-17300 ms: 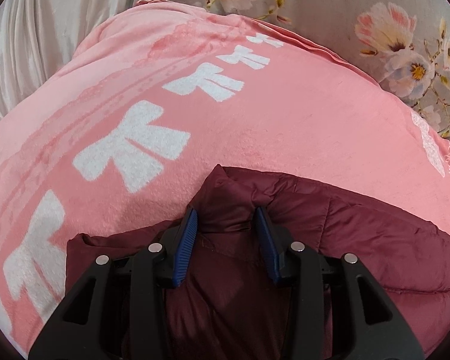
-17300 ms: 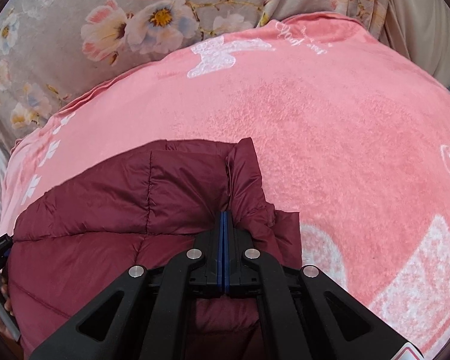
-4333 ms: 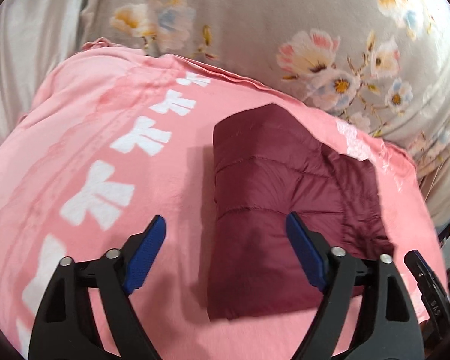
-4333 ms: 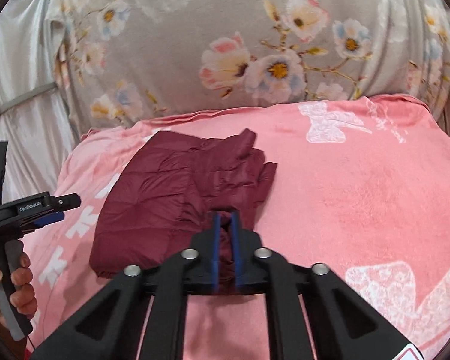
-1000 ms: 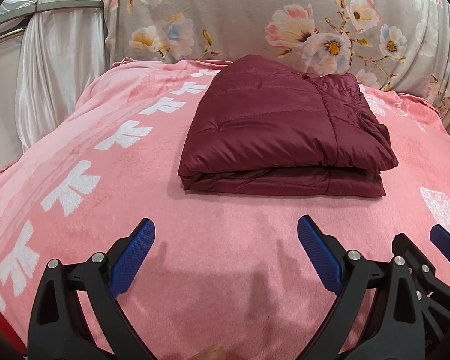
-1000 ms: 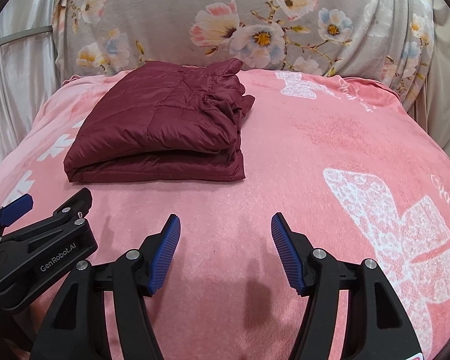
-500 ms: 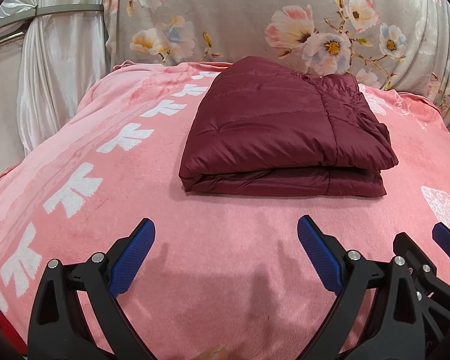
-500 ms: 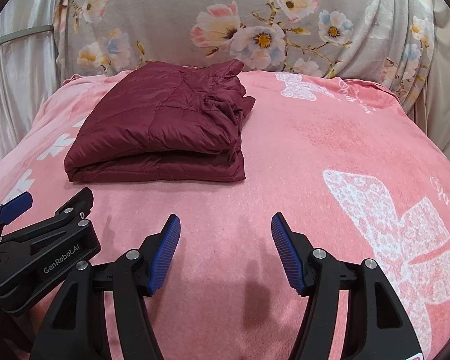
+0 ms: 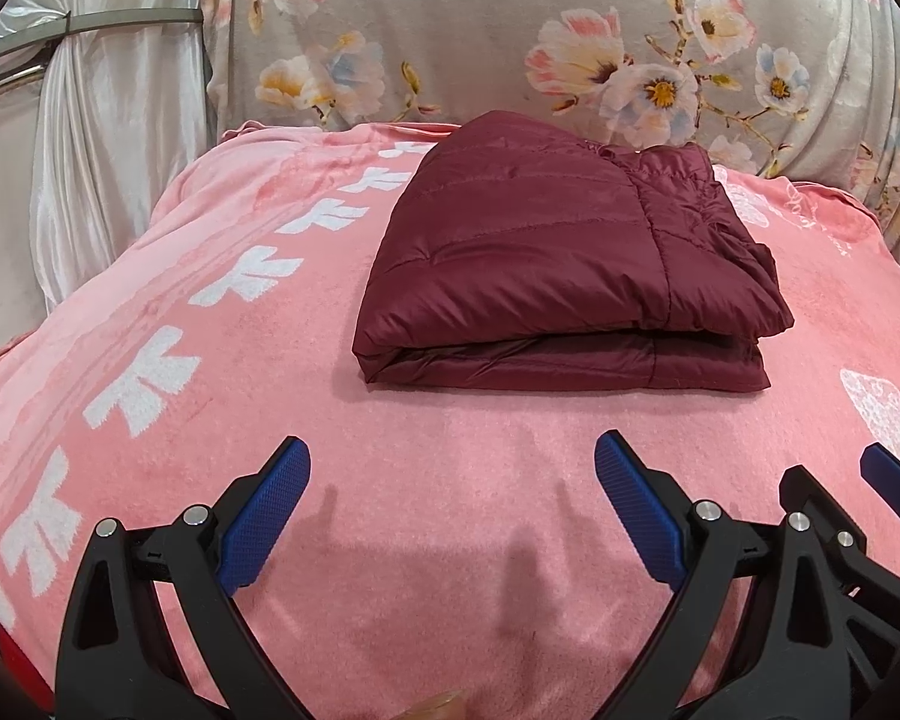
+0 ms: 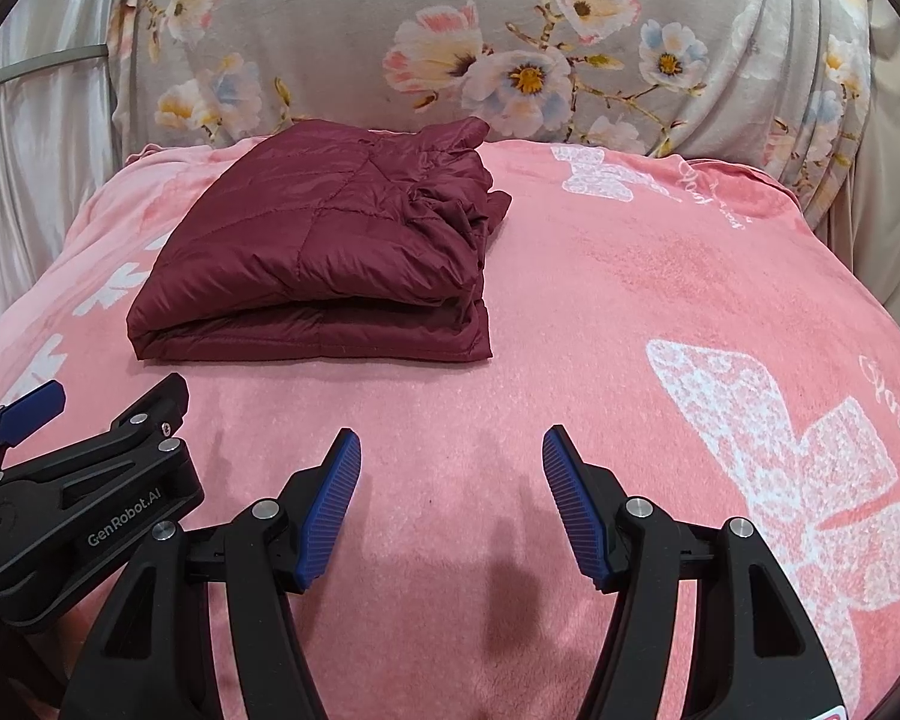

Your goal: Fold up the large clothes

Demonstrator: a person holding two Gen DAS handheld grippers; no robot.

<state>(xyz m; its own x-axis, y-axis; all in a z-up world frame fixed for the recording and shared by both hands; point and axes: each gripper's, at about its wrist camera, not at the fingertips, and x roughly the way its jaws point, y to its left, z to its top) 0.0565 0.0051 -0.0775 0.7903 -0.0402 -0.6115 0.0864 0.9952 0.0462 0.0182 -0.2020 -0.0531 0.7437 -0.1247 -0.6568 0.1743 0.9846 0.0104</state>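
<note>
A dark red quilted jacket (image 9: pixel 558 264) lies folded into a thick rectangle on the pink blanket (image 9: pixel 450 480); it also shows in the right wrist view (image 10: pixel 330 252), left of centre. My left gripper (image 9: pixel 453 504) is open and empty, low over the blanket, well short of the jacket's near edge. My right gripper (image 10: pixel 450 498) is open and empty, beside the left one and to the right of the jacket. The left gripper's body shows in the right wrist view (image 10: pixel 78 516).
The pink blanket with white bow prints (image 10: pixel 798 462) covers a bed. A grey floral cloth (image 9: pixel 570 42) hangs behind it. White curtains (image 9: pixel 102 138) hang at the left. The right gripper's blue fingertip (image 9: pixel 891 483) shows at the left view's right edge.
Over the last second both grippers stay open and nearly still. Earlier, both grippers gripped the jacket and have since let go and pulled back.
</note>
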